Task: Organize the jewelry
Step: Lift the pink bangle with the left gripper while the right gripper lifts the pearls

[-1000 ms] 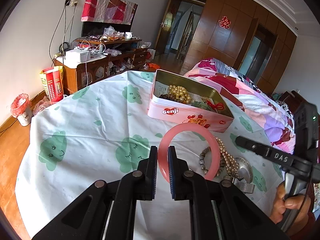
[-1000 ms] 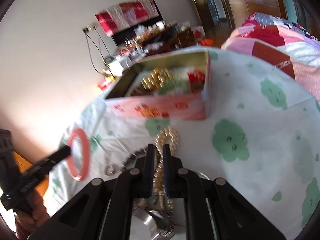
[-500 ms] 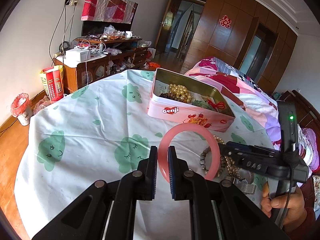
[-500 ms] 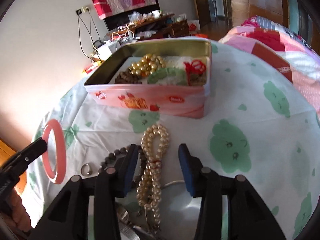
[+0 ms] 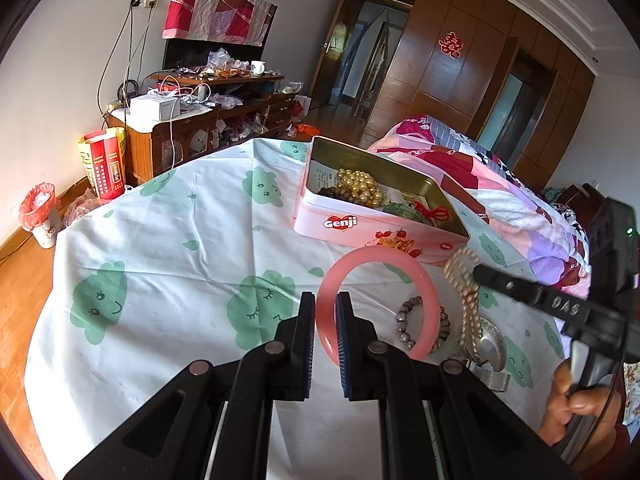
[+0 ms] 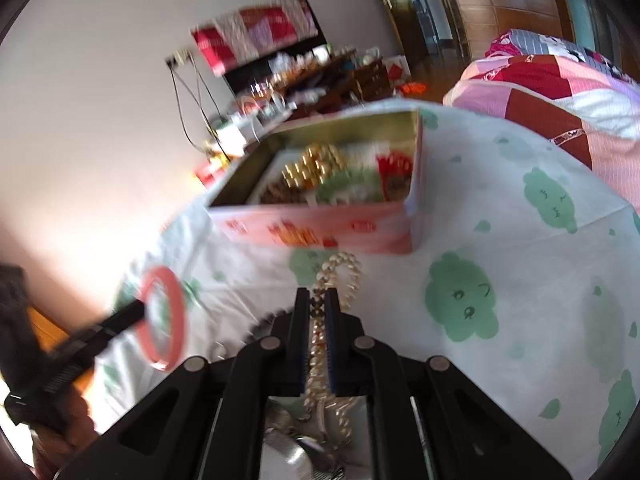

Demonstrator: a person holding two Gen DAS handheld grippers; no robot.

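My left gripper (image 5: pixel 325 308) is shut on a pink bangle (image 5: pixel 420 276) and holds it above the table, short of the pink Genji tin (image 5: pixel 360 224). The open tin holds gold beads, dark beads and a red-tasselled piece. My right gripper (image 6: pixel 319 304) is shut on a pearl necklace (image 6: pixel 344 266) and lifts it off the cloth; it also shows in the left wrist view (image 5: pixel 466 300). A dark bead bracelet (image 5: pixel 406 320) and a silver watch (image 5: pixel 492 348) lie on the cloth below. The bangle shows at the left of the right wrist view (image 6: pixel 176 316).
The round table wears a white cloth with green cloud faces (image 5: pixel 180 264). A bed with a patchwork quilt (image 5: pixel 500 184) stands right behind it. A cluttered wooden cabinet (image 5: pixel 208 120) and a red-lined bin (image 5: pixel 38 216) stand at the left wall.
My right gripper opened over the pearl necklace, then shut on it and lifted it. My left gripper has kept the pink bangle nearly still.
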